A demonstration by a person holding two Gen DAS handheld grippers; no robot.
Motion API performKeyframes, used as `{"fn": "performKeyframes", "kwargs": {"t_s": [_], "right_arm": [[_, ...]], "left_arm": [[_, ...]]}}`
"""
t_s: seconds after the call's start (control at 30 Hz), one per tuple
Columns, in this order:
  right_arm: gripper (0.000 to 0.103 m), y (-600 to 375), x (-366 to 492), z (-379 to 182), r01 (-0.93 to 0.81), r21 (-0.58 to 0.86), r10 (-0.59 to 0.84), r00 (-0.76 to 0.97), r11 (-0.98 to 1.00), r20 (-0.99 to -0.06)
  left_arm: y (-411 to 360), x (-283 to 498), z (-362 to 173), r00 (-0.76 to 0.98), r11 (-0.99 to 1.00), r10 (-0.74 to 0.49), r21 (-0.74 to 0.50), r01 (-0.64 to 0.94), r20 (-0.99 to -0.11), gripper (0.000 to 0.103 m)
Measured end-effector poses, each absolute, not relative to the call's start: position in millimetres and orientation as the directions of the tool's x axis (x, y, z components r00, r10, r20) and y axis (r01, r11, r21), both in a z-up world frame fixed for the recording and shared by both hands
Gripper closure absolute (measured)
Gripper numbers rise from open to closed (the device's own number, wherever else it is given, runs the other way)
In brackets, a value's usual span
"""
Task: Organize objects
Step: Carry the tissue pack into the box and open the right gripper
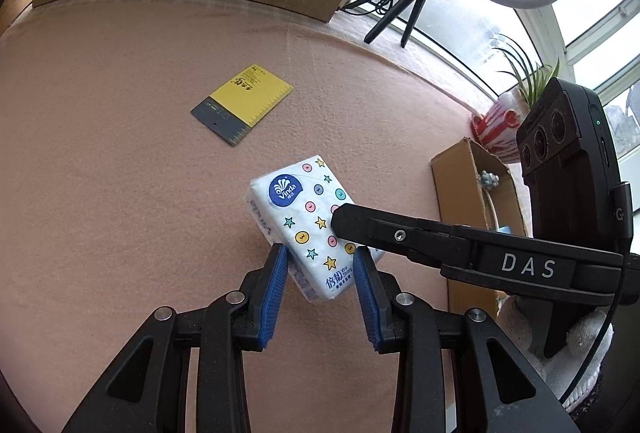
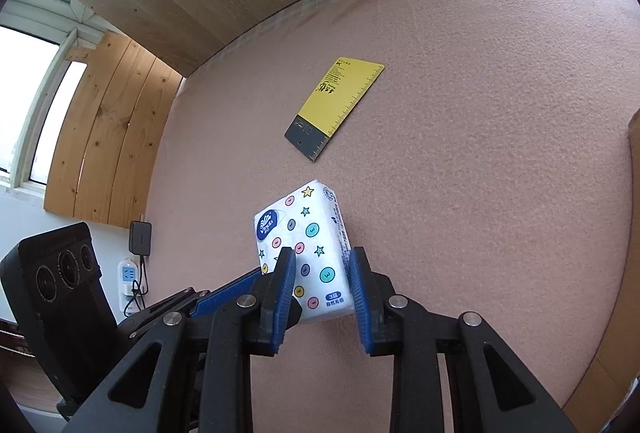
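While both the left gripper (image 1: 320, 261) and right gripper (image 2: 322, 265) pinch the white star-printed soft tissue pack (image 1: 308, 209) between half-closed fingers, steady matched lifting avoids twisting it.

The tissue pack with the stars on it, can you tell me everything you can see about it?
The tissue pack is a soft, white plastic-wrapped packet printed with coloured stars and round buttons, plus a blue Vinda logo at its far end. It sits tilted over the pink felt table. The left gripper and the right gripper both clamp its near end between blue pads, from different sides. Nothing else touches it.
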State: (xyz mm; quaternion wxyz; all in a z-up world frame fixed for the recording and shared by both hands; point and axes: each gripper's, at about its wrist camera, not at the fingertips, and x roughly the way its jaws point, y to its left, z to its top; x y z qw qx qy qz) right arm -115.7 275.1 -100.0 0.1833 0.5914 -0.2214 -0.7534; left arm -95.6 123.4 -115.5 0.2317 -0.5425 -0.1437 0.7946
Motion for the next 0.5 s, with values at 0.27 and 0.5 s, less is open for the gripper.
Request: {"fn": "performKeyframes", "kwargs": {"t_s": [0.27, 0.5], "right_arm": [[0.078, 332.2, -88.5, -73.1, -0.068, 0.583, -0.531, -0.337, -0.810, -0.777], [0.078, 388.0, -60.9, -50.6, -0.119, 0.552, -0.460, -0.425, -0.826, -0.780]], "left_arm": [[178.6, -79.9, -87.8, -0.268, -0.803, 0.581, -0.489, -0.340, -0.768, 0.067], [237.3, -61.1, -72.7, -0.218, -0.748, 0.625, -0.494, -0.443, -0.750, 0.068]]}}
